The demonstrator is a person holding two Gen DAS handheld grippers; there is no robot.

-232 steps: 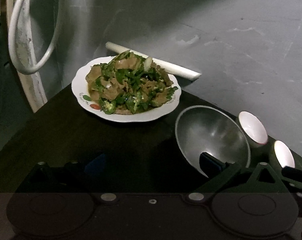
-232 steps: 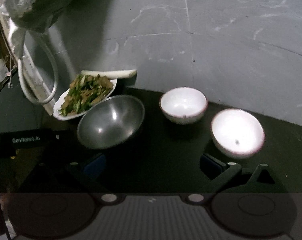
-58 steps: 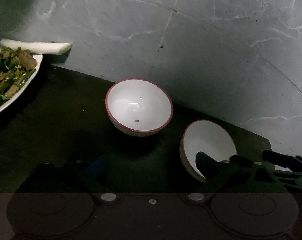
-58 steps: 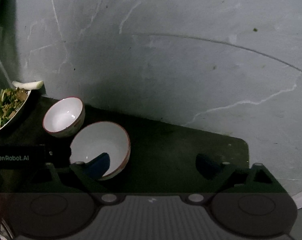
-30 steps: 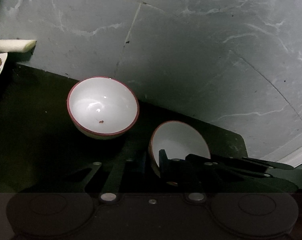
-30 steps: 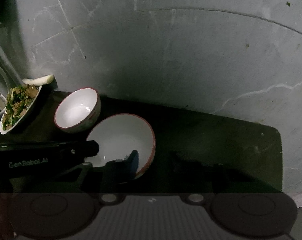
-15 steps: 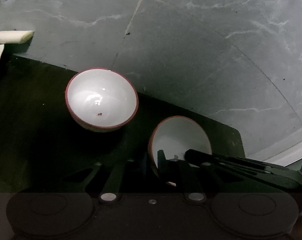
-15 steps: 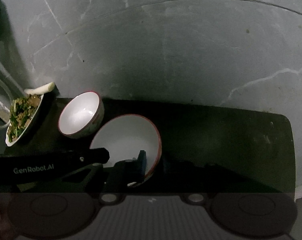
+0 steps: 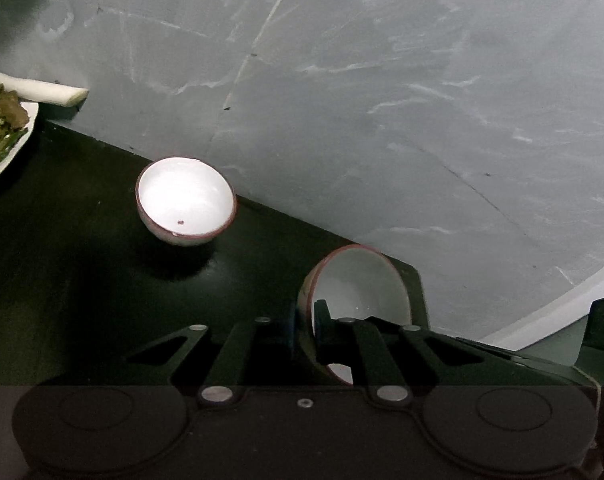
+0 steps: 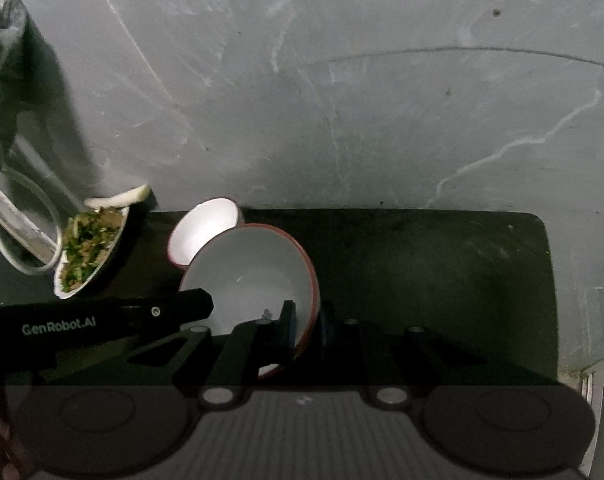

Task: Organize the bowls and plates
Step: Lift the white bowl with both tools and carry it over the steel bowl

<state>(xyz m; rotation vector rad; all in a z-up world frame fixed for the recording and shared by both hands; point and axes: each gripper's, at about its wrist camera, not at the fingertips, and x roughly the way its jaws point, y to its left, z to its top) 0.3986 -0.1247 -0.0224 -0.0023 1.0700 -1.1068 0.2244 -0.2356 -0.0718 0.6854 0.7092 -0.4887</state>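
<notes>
Both tools are clamped on the rim of the same red-rimmed bowl [image 10: 250, 276]: your left tool [image 9: 303, 324] pinches its left edge, your right tool [image 10: 305, 326] its right edge, above the worktop's [image 10: 421, 272] dark top. Keep it level and carry it over the second bowl [image 9: 184, 200] to nest it squarely. The left tool reads "GenRobot.AI" [image 10: 58, 327].

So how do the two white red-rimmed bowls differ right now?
The nearer white red-rimmed bowl is tilted and pinched at its rim by both the left tool and right tool; the farther white red-rimmed bowl sits upright and untouched on the dark table. The farther one shows a dark speck inside. Both are empty.
</notes>
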